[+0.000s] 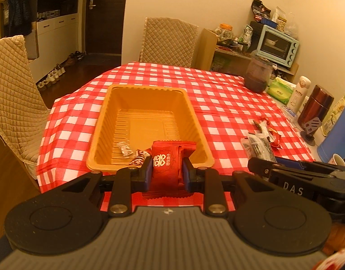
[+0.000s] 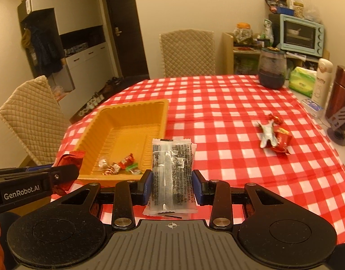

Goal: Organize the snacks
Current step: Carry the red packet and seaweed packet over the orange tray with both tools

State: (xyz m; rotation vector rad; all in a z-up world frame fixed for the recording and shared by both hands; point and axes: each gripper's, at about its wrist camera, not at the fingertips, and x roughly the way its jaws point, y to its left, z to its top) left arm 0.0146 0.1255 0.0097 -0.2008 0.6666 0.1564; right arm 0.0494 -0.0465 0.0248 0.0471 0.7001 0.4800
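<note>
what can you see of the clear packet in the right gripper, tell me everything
The clear snack packet is a flat pillow pack of see-through plastic with crimped ends, a centre seam and dense black print, with dark contents showing through. It stands upright, lengthwise along the fingers, pinched at both sides by the right hand-held gripper, above the checked tablecloth beside the orange tray.

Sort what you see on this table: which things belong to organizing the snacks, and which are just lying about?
Job: orange tray, red packet in left gripper, clear packet in right gripper, loose candies.
Lying about: dark jar, tissue pack, flasks, toaster oven.
</note>
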